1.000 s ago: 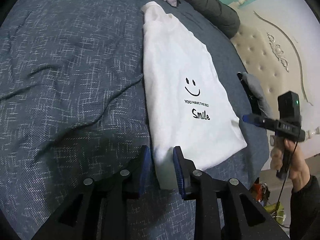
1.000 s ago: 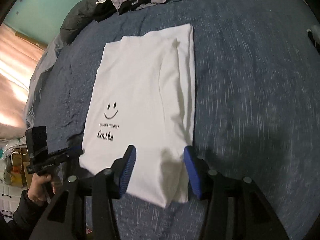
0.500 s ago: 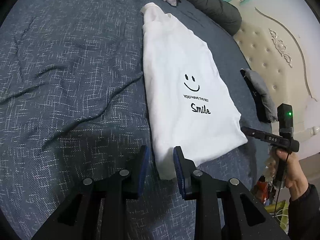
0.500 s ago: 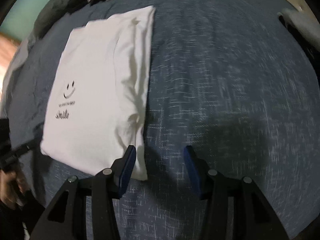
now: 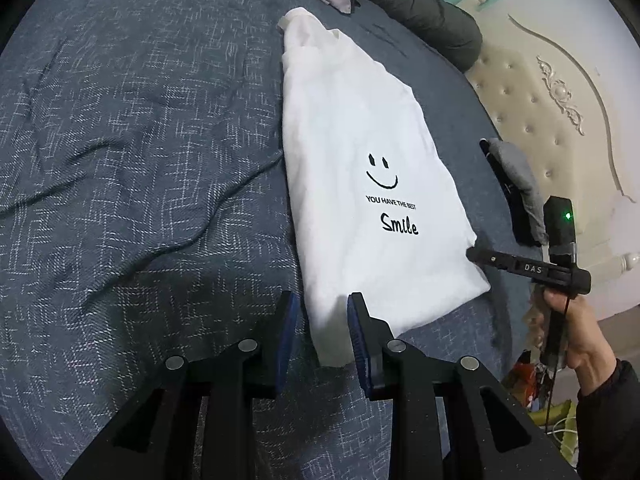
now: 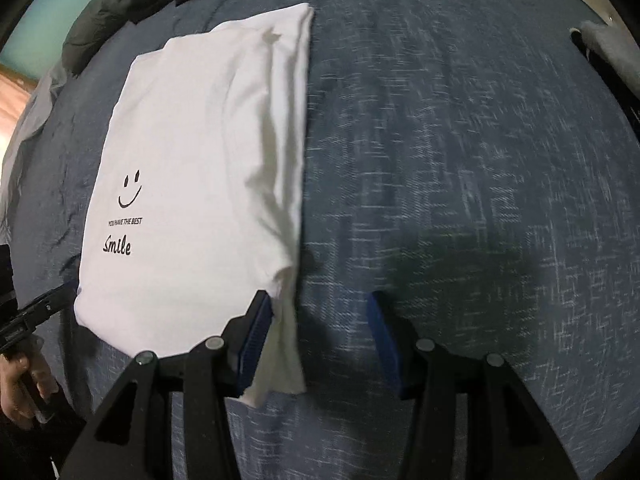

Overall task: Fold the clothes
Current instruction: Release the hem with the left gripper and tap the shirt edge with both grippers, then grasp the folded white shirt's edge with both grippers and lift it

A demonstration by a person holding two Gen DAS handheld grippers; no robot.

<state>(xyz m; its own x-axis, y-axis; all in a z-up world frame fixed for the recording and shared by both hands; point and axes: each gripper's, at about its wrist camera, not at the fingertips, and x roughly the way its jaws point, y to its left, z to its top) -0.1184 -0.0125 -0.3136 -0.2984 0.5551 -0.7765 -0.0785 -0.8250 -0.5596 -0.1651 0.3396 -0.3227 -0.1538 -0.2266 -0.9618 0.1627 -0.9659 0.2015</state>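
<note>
Left fingers (image 5: 286, 328): parted, shirt (image 5: 360, 152) corner between, ungripped.
Right fingers (image 6: 256, 332): wide, empty, shirt edge at inner pad.
Advice: pinch both near corners evenly, then fold forward.

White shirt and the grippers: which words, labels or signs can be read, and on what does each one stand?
"YOU HAVE THE BEST": white shirt, under the smiley face drawing.
"Smile": same shirt, below that line.
"DAS": side of the right gripper.
No other text is visible.
</note>
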